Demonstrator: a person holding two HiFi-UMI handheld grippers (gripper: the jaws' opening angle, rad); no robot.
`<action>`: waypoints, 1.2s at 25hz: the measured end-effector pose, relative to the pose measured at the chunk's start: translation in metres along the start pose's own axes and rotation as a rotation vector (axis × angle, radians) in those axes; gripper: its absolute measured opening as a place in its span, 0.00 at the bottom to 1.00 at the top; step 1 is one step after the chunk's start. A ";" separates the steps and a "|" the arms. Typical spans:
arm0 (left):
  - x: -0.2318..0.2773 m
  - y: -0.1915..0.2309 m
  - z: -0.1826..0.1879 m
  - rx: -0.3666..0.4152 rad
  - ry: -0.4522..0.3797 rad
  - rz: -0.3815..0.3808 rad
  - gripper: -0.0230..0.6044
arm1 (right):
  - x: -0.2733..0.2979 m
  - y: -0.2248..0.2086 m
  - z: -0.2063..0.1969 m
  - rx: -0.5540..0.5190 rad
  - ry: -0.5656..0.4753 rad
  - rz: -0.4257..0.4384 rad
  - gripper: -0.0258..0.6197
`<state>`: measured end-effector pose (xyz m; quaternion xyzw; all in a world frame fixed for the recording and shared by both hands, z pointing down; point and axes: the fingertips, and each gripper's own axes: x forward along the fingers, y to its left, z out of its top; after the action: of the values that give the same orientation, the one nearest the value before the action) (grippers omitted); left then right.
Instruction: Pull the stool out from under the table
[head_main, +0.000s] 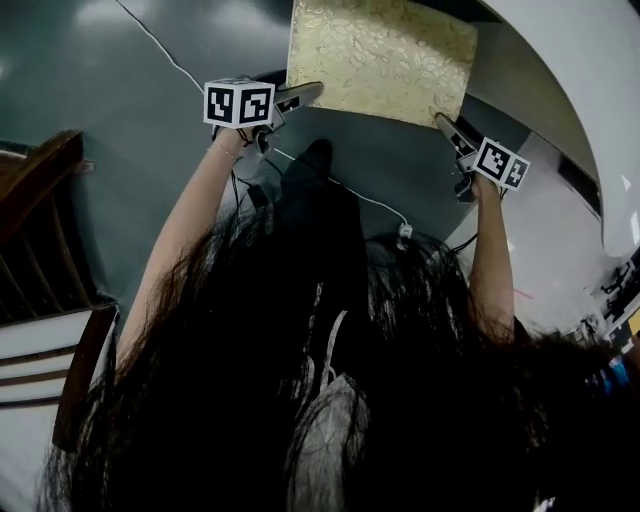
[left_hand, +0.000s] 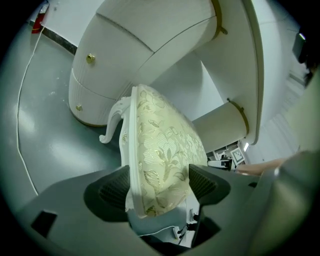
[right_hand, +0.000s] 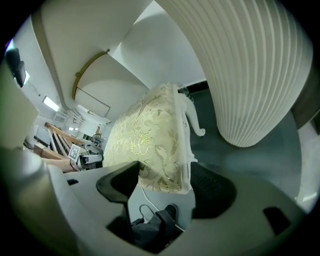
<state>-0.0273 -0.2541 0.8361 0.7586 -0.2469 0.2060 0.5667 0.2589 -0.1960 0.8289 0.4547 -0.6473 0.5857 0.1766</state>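
- While both grippers sit at its near corners, the stool (head_main: 380, 55) with its gold-patterned seat lies at the upper centre of the head view on the grey floor (head_main: 120, 90), its right side close to the curved white table (head_main: 580, 80) at the upper right.
- The left gripper (head_main: 305, 95) has its jaws spread wide; the seat's left corner stands between them, unclamped.
- The right gripper (head_main: 445, 125) is likewise apart around the right corner, not gripping.
- A white cable (head_main: 160, 45) crosses the floor; a wooden chair (head_main: 40, 200) fills the left edge.
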 end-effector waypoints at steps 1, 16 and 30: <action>0.001 0.001 -0.002 -0.004 0.009 0.000 0.60 | 0.001 0.001 -0.001 0.003 0.001 0.009 0.50; -0.002 0.001 0.001 -0.018 -0.053 0.048 0.60 | -0.001 0.003 -0.003 0.042 -0.063 0.022 0.49; -0.002 0.008 -0.003 -0.077 0.011 0.137 0.60 | 0.004 -0.002 -0.014 0.101 -0.038 0.047 0.49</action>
<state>-0.0335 -0.2532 0.8417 0.7164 -0.3028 0.2388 0.5814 0.2542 -0.1843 0.8362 0.4588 -0.6306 0.6129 0.1275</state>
